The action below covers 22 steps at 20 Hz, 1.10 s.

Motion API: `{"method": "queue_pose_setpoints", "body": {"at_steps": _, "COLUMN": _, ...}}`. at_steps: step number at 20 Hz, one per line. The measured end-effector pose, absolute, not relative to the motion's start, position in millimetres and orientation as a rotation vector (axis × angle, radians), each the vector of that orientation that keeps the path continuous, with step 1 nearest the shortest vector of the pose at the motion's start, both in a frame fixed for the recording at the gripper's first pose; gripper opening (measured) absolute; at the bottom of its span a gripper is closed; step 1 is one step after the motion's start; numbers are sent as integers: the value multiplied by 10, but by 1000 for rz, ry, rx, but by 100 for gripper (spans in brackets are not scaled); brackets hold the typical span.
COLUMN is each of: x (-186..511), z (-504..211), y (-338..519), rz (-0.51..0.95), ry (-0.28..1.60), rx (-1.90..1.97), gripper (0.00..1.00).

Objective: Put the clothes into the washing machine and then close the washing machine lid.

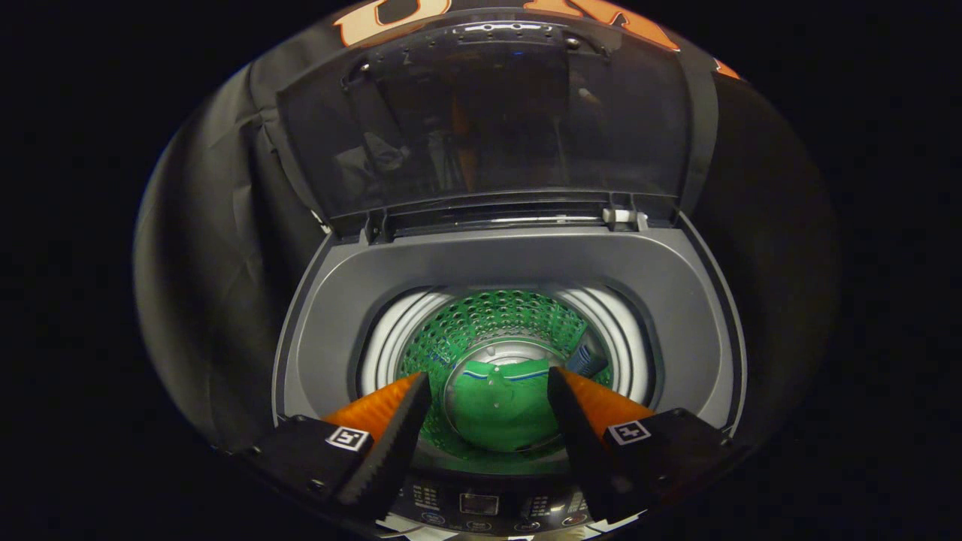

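A top-loading washing machine (511, 263) stands with its dark see-through lid (488, 120) raised upright at the back. A green garment (500, 402) with a blue and white stripe lies at the bottom of the perforated drum (488, 319), whose wall reflects green. My gripper (488, 387) hovers above the drum's mouth, open, its orange and black fingers (391, 428) wide apart with nothing between them. The garment shows in the gap between the fingers, well below them.
The grey top rim (323, 330) rings the drum opening. A control panel (481, 507) with buttons and a small display runs along the machine's front edge, under the fingers. Black cloth walls stand close behind and beside the machine.
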<state>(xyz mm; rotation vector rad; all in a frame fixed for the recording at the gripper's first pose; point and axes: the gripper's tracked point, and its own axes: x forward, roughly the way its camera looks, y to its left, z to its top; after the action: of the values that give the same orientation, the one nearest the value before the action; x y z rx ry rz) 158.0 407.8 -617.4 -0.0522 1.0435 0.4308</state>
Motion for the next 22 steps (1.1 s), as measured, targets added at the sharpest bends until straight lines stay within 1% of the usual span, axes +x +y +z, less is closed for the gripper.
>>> {"method": "queue_pose_setpoints", "body": {"at_steps": 6, "x": 1633, "z": -5955, "y": 4031, "rz": 442, "ry": 999, "rx": -42, "gripper": 99}}
{"method": "queue_pose_setpoints", "body": {"at_steps": 9, "x": 1685, "z": -5676, "y": 4041, "rz": 445, "ry": 943, "rx": -7, "gripper": 99}}
{"method": "queue_pose_setpoints", "body": {"at_steps": 12, "x": 1856, "z": -5160, "y": 4086, "rz": 447, "ry": 769, "rx": 47, "gripper": 99}}
{"method": "queue_pose_setpoints", "body": {"at_steps": 15, "x": 2085, "z": -4404, "y": 4084, "rz": 468, "ry": 617, "rx": 92, "gripper": 98}}
{"method": "queue_pose_setpoints", "body": {"at_steps": 19, "x": 2377, "z": -3500, "y": 4108, "rz": 497, "ry": 475, "rx": 119, "gripper": 98}}
{"method": "queue_pose_setpoints", "body": {"at_steps": 22, "x": 2635, "z": -3024, "y": 4059, "rz": 508, "ry": 387, "rx": 114, "gripper": 98}}
